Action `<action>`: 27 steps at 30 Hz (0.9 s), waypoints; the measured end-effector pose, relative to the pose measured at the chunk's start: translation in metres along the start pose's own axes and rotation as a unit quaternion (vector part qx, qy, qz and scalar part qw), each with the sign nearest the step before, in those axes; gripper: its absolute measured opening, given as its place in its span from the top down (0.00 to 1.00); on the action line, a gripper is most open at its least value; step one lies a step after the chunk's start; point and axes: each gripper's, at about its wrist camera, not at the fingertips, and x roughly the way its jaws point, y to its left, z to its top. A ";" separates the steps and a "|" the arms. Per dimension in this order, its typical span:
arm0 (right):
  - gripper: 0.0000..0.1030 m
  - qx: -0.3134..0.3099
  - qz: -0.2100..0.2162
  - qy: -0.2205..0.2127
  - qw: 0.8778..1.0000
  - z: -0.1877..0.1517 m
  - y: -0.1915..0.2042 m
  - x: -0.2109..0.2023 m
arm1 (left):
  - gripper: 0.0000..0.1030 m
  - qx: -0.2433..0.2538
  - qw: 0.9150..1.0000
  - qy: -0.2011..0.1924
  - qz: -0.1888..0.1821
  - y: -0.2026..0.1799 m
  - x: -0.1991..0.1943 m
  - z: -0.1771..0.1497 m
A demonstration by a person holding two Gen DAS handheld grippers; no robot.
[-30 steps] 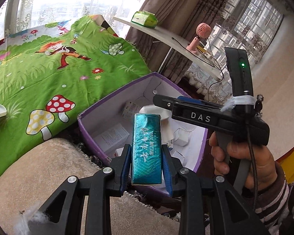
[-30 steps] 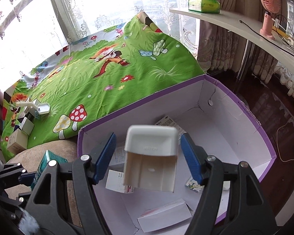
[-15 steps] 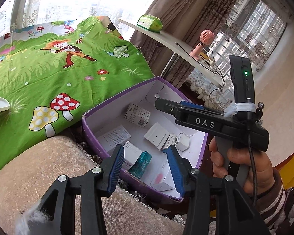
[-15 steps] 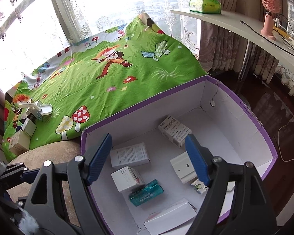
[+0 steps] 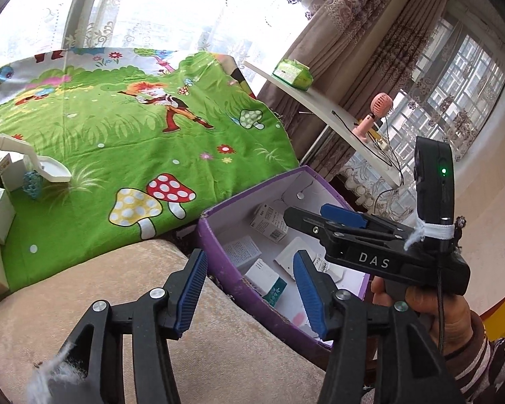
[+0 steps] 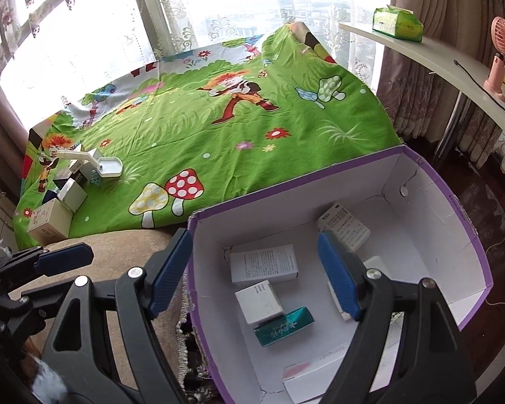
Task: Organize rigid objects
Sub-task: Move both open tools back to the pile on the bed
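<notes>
Now that both loads have been let go, the teal packet [image 6: 283,326] and the white holder [image 6: 375,266] are seen lying inside the purple box [image 6: 468,235]. The left gripper [image 5: 249,294] has just been opening and is empty — the right gripper [image 6: 254,277] is likewise spread and empty. More boxes [image 6: 50,222] are left on the green sheet [image 6: 219,141] — likely next.
</notes>
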 end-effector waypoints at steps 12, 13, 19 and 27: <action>0.23 -0.053 0.014 0.018 0.998 0.002 0.047 0.006 | 0.45 -0.063 0.994 -0.076 0.046 0.060 -0.059 -0.007; 0.23 -0.057 0.015 0.019 0.998 0.002 0.050 0.007 | 0.45 -0.067 0.993 -0.082 0.054 0.065 -0.065 -0.009; 0.23 -0.085 0.025 0.026 0.996 0.006 0.075 0.016 | 0.45 -0.096 0.984 -0.119 0.093 0.098 -0.099 -0.023; 0.23 -0.121 0.046 0.033 0.991 0.012 0.112 0.033 | 0.45 -0.155 0.967 -0.151 0.135 0.147 -0.134 -0.039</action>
